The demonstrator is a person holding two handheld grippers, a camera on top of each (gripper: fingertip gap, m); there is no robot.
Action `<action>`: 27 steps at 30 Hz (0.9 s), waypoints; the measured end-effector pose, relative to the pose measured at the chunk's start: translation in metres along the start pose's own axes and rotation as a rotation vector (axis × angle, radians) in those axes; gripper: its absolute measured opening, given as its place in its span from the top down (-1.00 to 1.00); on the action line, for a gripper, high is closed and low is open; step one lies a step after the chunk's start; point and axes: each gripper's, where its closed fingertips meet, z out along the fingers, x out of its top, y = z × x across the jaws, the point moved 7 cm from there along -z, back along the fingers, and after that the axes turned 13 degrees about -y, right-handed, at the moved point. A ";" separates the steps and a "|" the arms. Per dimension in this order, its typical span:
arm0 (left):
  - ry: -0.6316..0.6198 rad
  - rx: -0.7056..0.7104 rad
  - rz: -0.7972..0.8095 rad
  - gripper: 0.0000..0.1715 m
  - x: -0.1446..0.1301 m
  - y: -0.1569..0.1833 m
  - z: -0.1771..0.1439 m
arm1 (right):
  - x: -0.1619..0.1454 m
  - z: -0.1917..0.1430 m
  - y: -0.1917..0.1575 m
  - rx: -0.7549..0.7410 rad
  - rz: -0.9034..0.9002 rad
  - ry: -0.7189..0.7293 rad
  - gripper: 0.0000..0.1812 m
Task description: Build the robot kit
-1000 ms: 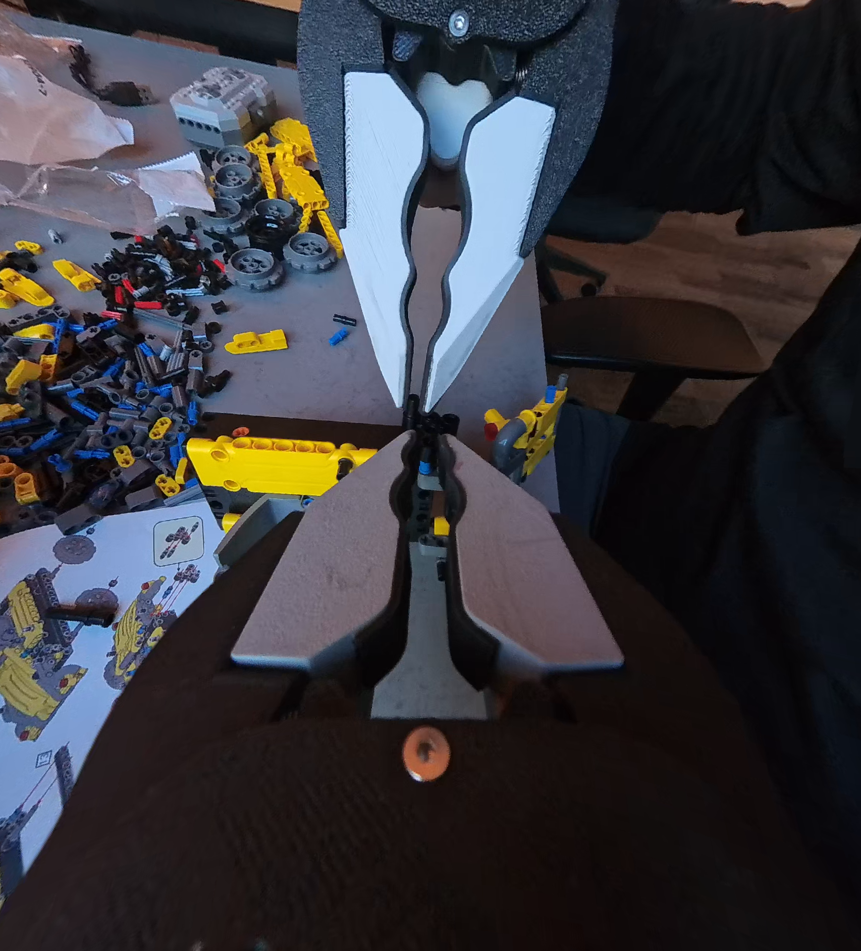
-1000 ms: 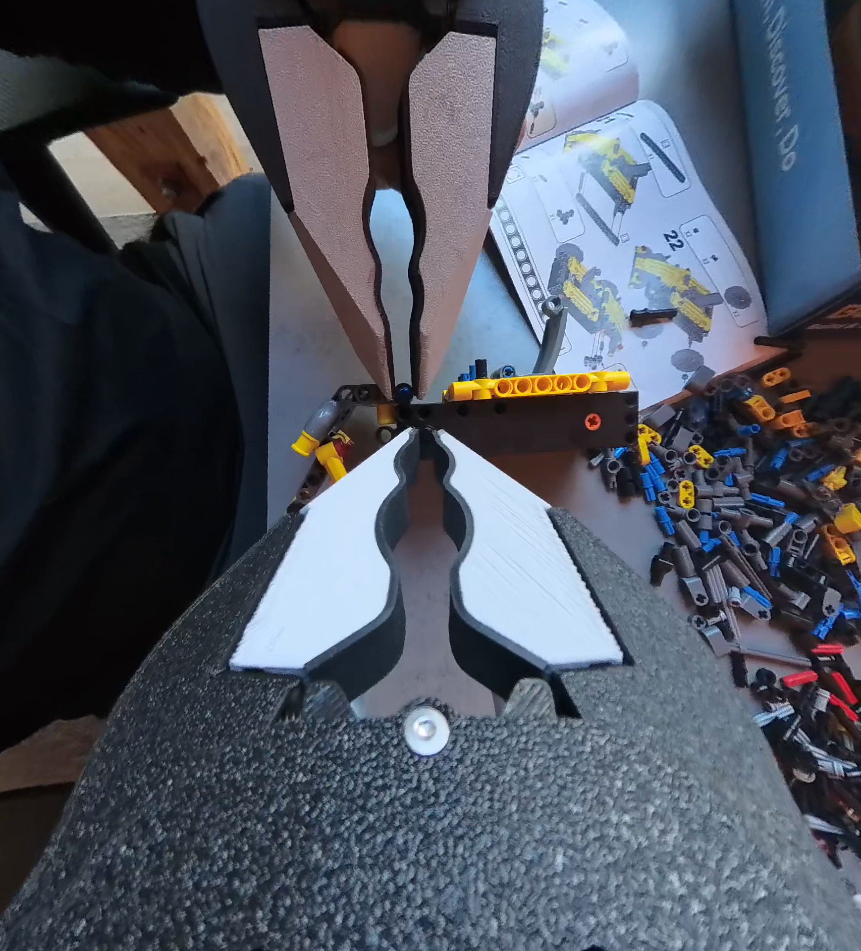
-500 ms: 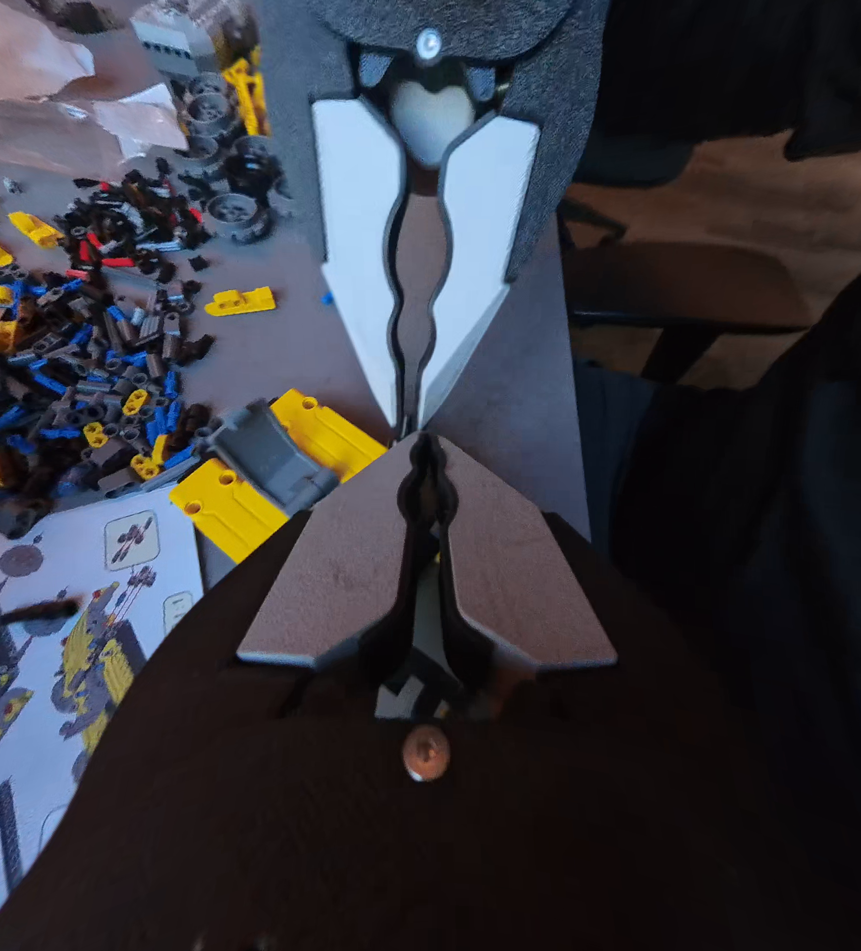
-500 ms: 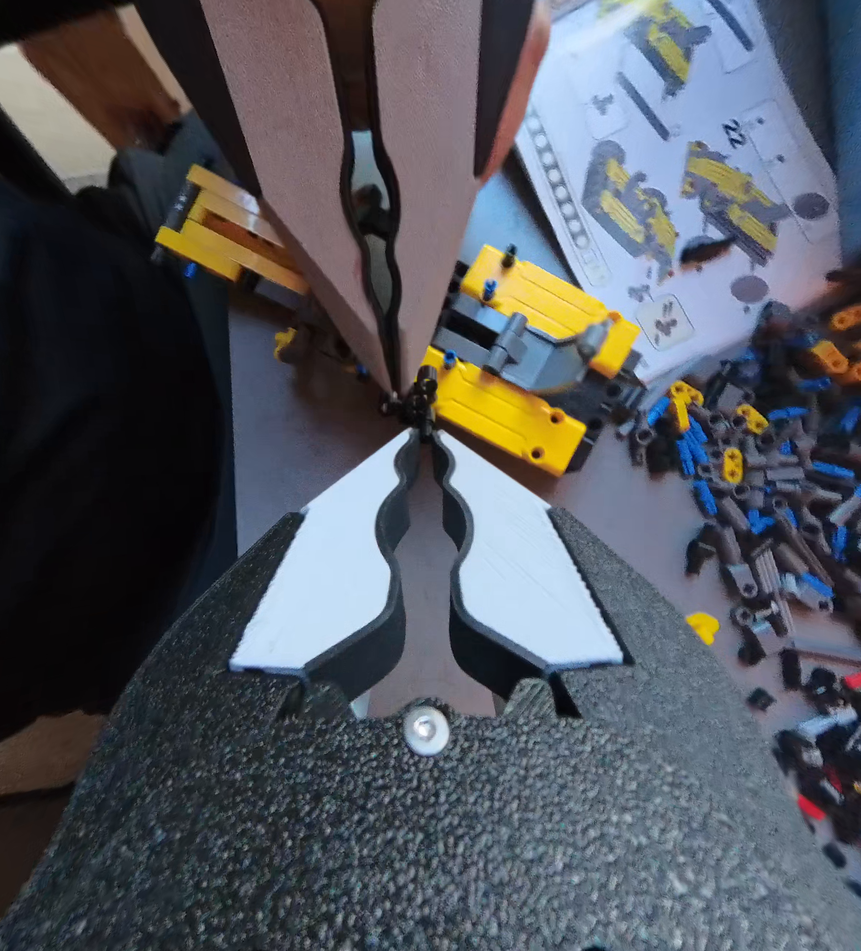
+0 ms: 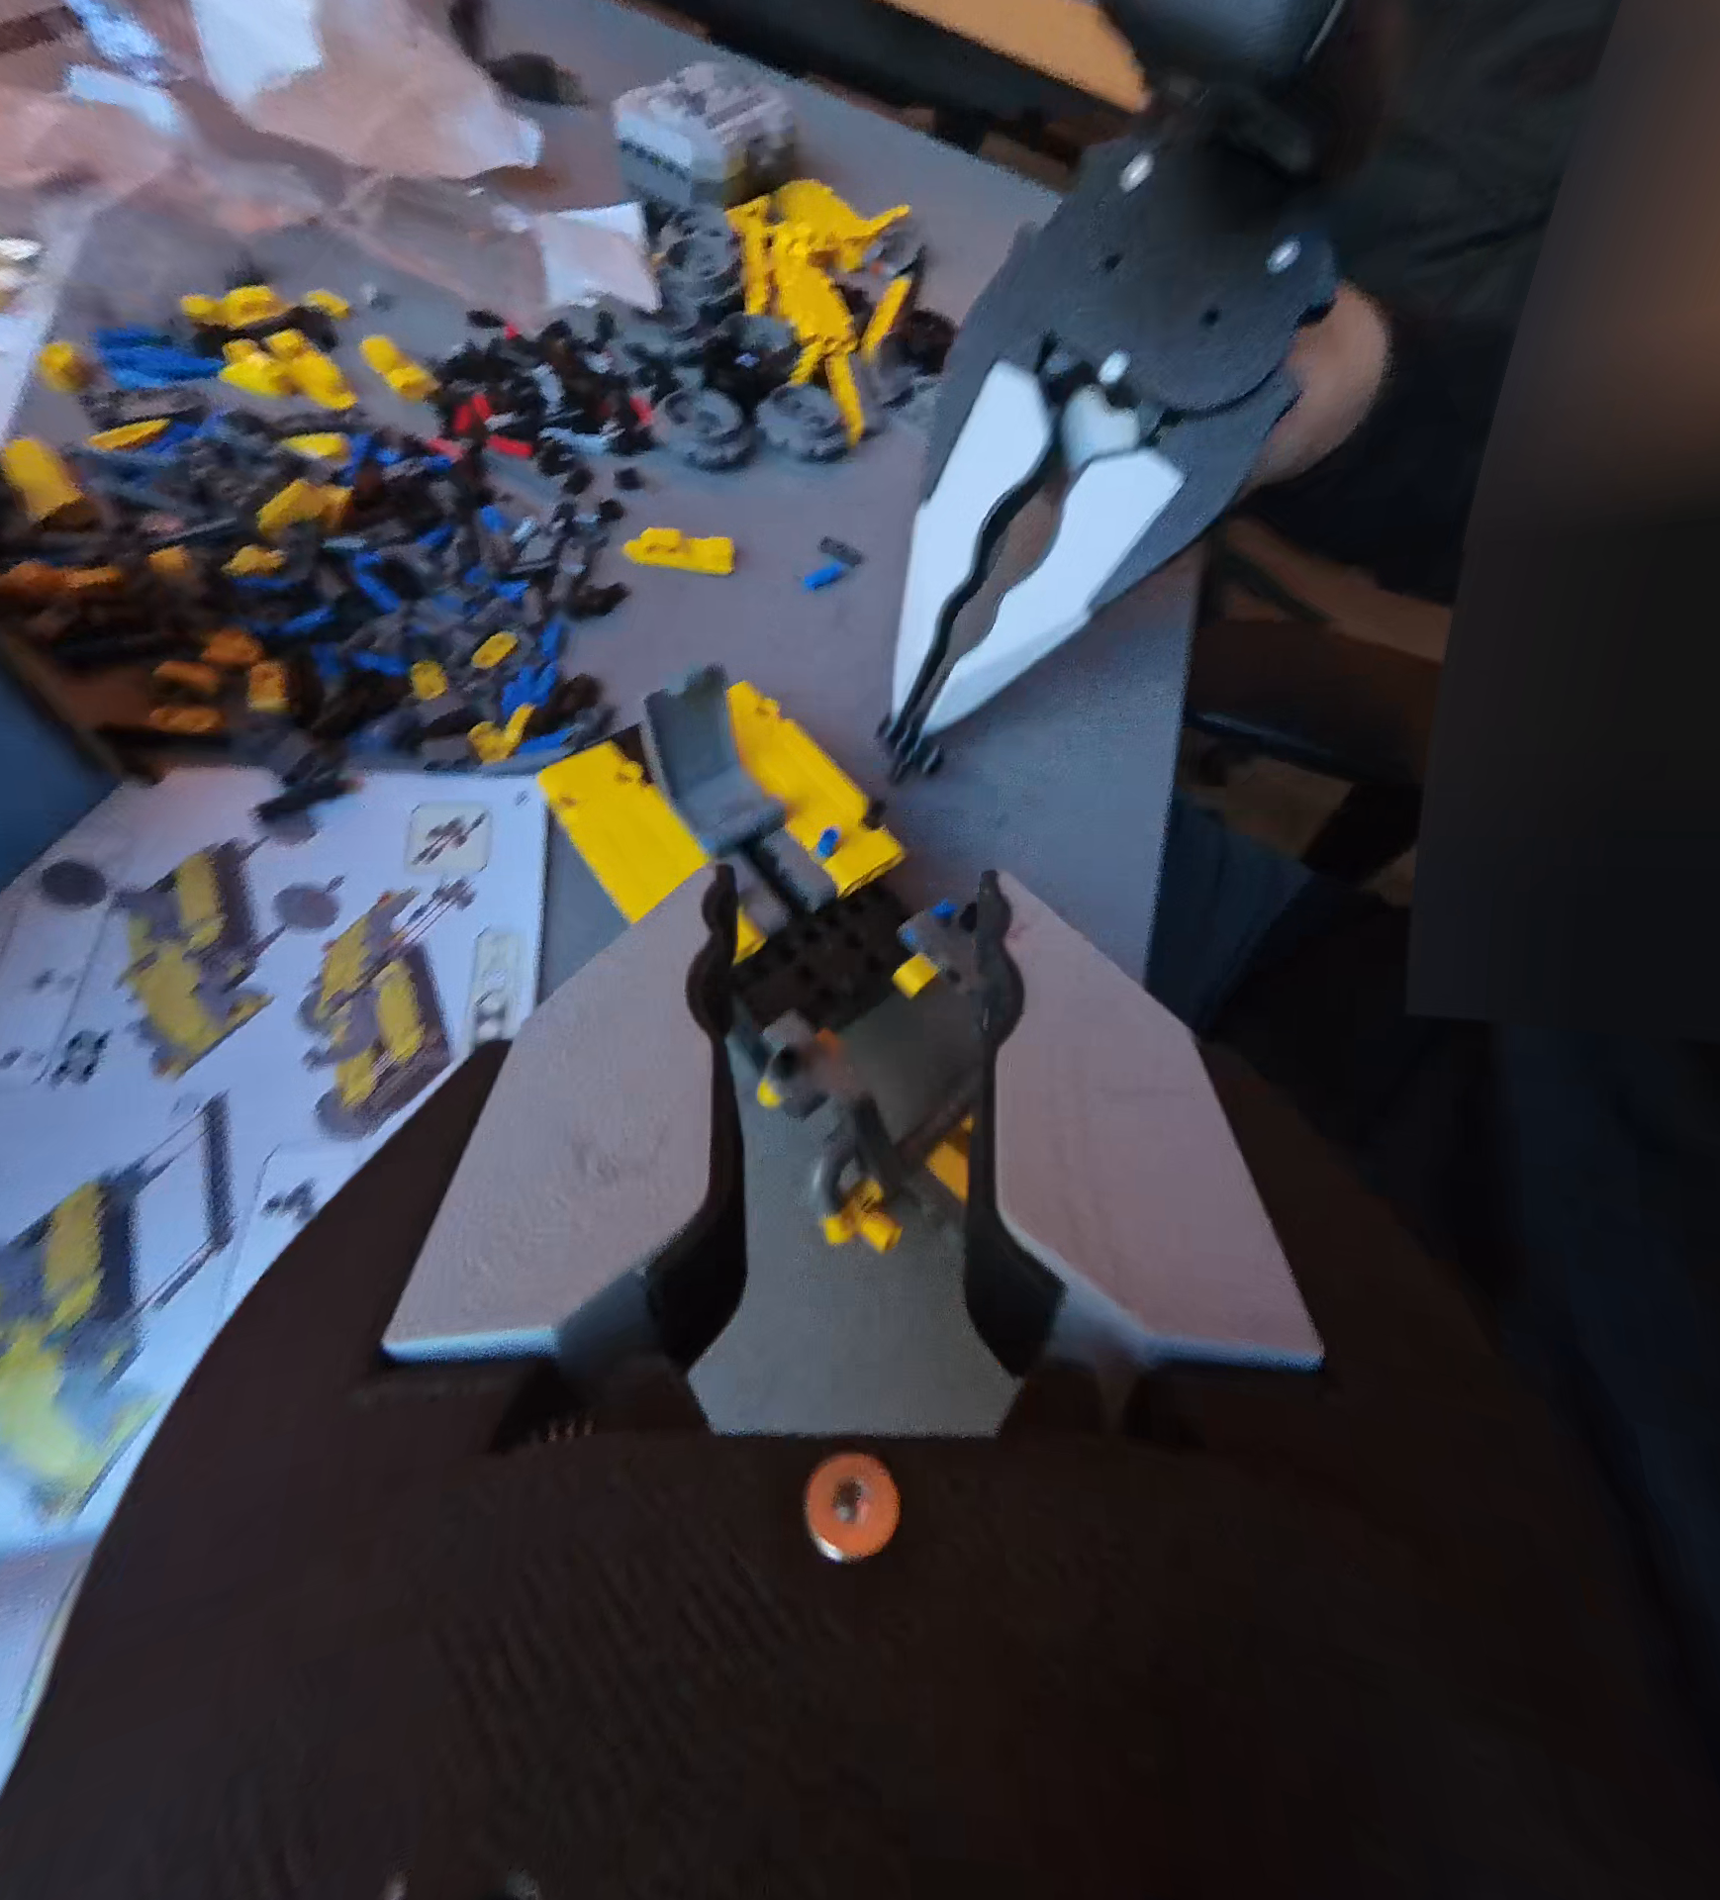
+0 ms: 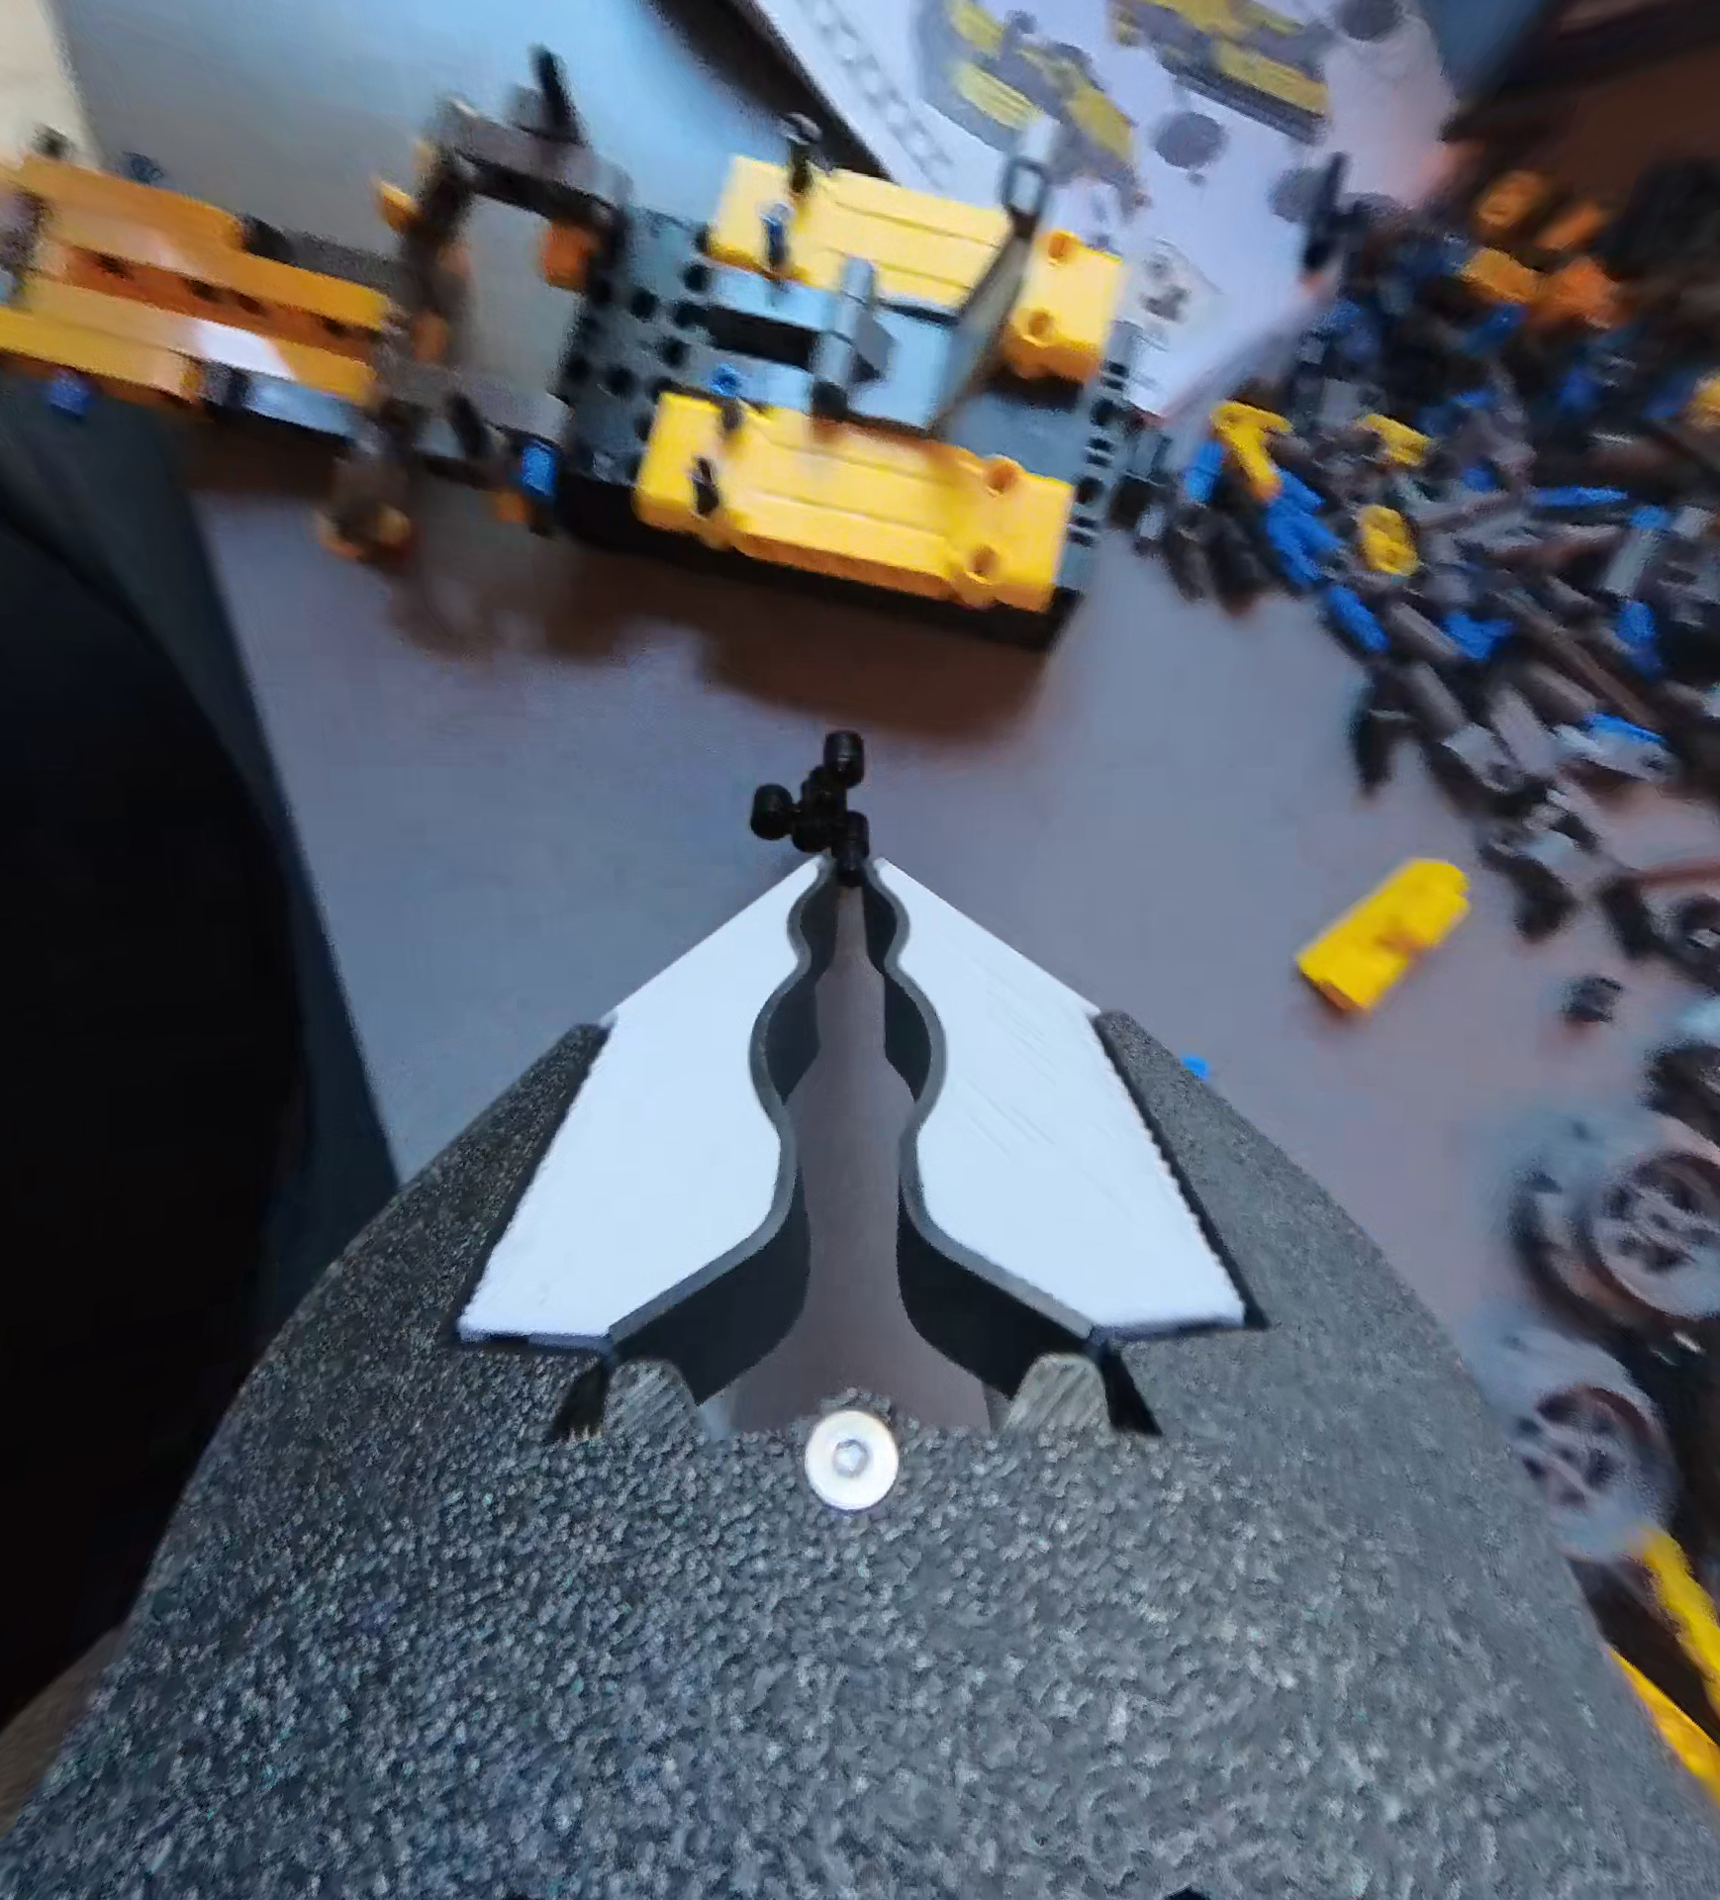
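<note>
Pinching a small black plastic connector piece at its very tip, the right hand-held gripper is almost fully closed and hangs over the grey table. The left hand-held gripper is wide open and holds nothing. A half-built yellow and black brick vehicle lies just beyond and between its fingers. A big pile of loose small bricks sits far left, and a white picture booklet lies near left.

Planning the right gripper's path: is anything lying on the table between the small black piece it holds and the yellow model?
Nothing visible. The right gripper is shut on the small black piece, and only bare table lies before the yellow model. The loose yellow brick sits off to the right.
</note>
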 end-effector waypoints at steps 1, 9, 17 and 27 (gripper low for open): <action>-0.015 0.045 -0.017 0.49 -0.005 -0.004 -0.002 | -0.004 -0.001 0.005 -0.028 0.001 -0.007 0.96; -0.142 0.131 -0.156 0.50 -0.036 -0.007 0.029 | -0.017 0.002 0.012 -0.164 -0.013 -0.025 0.89; -0.190 0.140 -0.144 0.73 -0.048 -0.008 0.040 | -0.024 -0.016 0.008 -0.195 0.025 0.065 0.71; -0.043 -0.142 -0.390 0.74 -0.051 -0.011 0.033 | 0.020 -0.003 -0.033 -0.480 -0.246 0.195 0.29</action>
